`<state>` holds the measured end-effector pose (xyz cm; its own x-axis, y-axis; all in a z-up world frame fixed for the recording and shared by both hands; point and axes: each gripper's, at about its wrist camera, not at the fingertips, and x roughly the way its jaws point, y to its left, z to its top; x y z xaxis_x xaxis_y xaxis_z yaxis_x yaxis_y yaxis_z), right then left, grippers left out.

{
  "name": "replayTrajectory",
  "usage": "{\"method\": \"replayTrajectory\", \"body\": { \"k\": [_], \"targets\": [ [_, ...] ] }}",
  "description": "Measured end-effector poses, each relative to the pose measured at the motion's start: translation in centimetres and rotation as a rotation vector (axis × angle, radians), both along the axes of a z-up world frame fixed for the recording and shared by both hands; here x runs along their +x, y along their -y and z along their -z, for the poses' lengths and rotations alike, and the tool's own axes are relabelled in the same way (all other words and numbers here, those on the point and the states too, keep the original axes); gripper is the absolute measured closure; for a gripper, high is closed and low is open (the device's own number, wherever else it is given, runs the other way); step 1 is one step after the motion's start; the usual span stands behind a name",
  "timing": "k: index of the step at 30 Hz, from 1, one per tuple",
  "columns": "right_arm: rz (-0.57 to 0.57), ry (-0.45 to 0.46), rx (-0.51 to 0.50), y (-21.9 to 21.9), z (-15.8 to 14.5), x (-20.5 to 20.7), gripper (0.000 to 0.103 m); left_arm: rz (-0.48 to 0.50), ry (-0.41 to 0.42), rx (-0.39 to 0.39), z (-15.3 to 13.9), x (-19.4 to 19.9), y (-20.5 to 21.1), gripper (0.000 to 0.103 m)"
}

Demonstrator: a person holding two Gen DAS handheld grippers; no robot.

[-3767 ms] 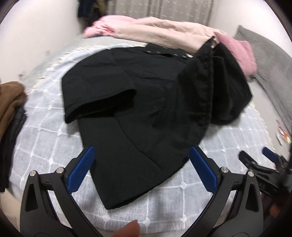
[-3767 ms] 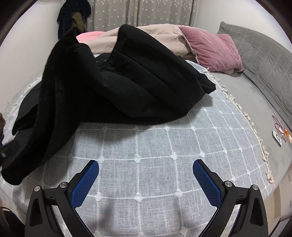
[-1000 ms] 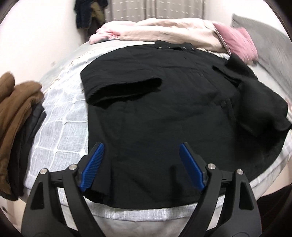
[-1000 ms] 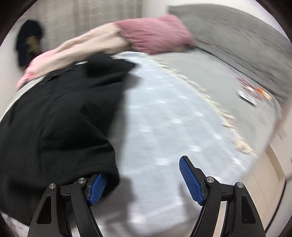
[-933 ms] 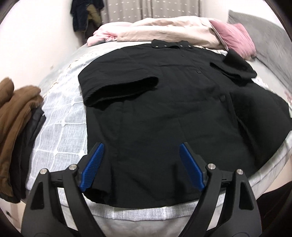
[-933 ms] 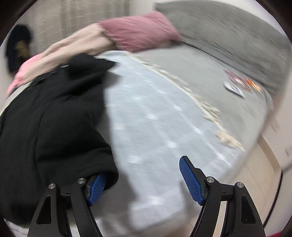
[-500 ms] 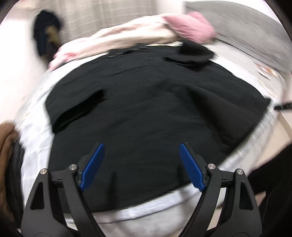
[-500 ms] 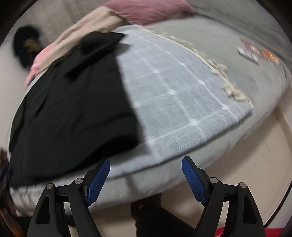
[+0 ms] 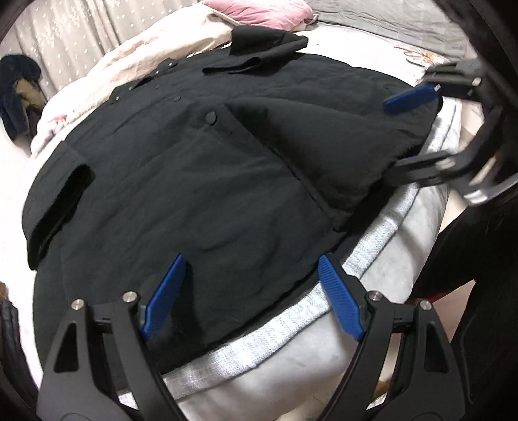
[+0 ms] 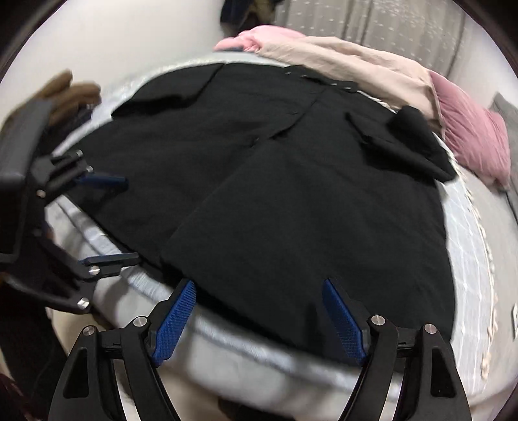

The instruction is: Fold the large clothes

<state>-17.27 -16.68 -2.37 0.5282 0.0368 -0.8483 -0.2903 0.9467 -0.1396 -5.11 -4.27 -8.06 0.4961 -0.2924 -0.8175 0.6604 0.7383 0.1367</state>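
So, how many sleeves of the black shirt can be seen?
2. On the black button-up shirt, one short sleeve lies at the left edge; the other is bunched at the far side, near the pink pillow.

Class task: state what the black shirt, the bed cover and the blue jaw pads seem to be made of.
Black shirt: matte woven cloth, softly creased, possibly cotton or linen. Bed cover: light woven fabric with a grid pattern. Blue pads: finely textured rubber or plastic; which, unclear.
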Motion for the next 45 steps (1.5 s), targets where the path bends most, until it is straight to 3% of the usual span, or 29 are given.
{"method": "replayTrajectory", "body": {
  "k": [1, 2, 3, 8, 12, 14, 17, 18, 19, 21, 26, 29, 33, 36, 38, 39, 40, 42, 45],
  "targets": [
    [0.009, 0.008, -0.016, -0.3, 0.5, 0.4, 0.037, -0.006, -0.01, -0.01, 0.0, 0.1, 0.0, 0.019],
    [0.026, 0.019, -0.03, -0.5, 0.9, 0.8, 0.055, -0.009, -0.015, -0.016, 0.0, 0.2, -0.1, 0.019],
    [0.047, 0.039, -0.029, -0.4, 0.9, 1.1, 0.065, -0.009, -0.017, -0.018, 0.1, 0.0, -0.1, 0.019],
    [0.095, 0.131, 0.11, 1.3, -1.2, 2.3, 0.066, 0.044, -0.036, -0.013, 0.7, -0.4, 0.9, 0.019],
    [0.121, 0.151, 0.147, 2.7, -2.4, 2.8, 0.066, 0.046, -0.024, -0.008, 0.9, -0.2, 1.9, 0.019],
    [0.128, 0.145, 0.151, 3.1, -2.3, 2.7, 0.066, 0.04, -0.018, -0.029, 0.6, -0.2, 2.0, 0.03],
    [0.125, 0.144, 0.146, 3.3, -2.0, 2.5, 0.066, 0.061, -0.043, -0.062, 0.3, -0.5, 2.0, 0.07],
    [0.121, 0.146, 0.147, 3.0, -2.0, 1.9, 0.066, 0.063, -0.041, -0.067, 0.1, -0.7, 1.9, 0.091],
    [0.115, 0.147, 0.15, 2.9, -2.0, 1.6, 0.066, 0.053, -0.026, -0.072, -0.2, -0.7, 1.7, 0.092],
    [0.094, 0.142, 0.162, 2.9, -2.0, 1.2, 0.066, 0.04, 0.01, -0.146, -1.8, -1.0, 0.5, 0.093],
    [0.005, 0.09, 0.196, 2.0, -1.5, 0.6, 0.066, -0.032, 0.068, -0.421, -6.6, -0.7, -3.9, 0.093],
    [-0.022, 0.0, 0.171, 1.0, 0.1, 1.1, 0.066, -0.06, 0.057, -0.493, -7.4, -0.1, -5.1, 0.094],
    [-0.108, 0.017, 0.052, -1.3, 0.7, 0.5, 0.065, -0.027, 0.039, -0.482, -7.2, -0.2, -4.4, 0.094],
    [-0.28, -0.046, 0.125, -3.0, 0.5, -0.7, 0.064, 0.033, 0.013, -0.446, -6.5, -0.6, -3.0, 0.093],
    [-0.351, -0.089, 0.162, -3.3, 0.5, -1.3, 0.064, 0.091, -0.067, -0.408, -5.6, -0.6, -2.1, 0.087],
    [-0.365, -0.108, 0.171, -3.2, 0.6, -1.4, 0.063, 0.123, -0.125, -0.384, -4.9, -0.7, -1.6, 0.079],
    [-0.369, -0.126, 0.178, -2.8, 0.7, -1.4, 0.062, 0.159, -0.219, -0.344, -3.7, -0.5, -0.9, 0.073],
    [-0.335, -0.142, 0.174, -1.6, 0.9, -1.2, 0.056, 0.163, -0.297, -0.284, -2.4, -0.5, -0.2, 0.07],
    [-0.254, -0.149, 0.187, 0.6, 0.9, -0.6, 0.055, 0.164, -0.282, -0.264, -2.7, -0.9, -0.5, 0.066]
  ]
}}
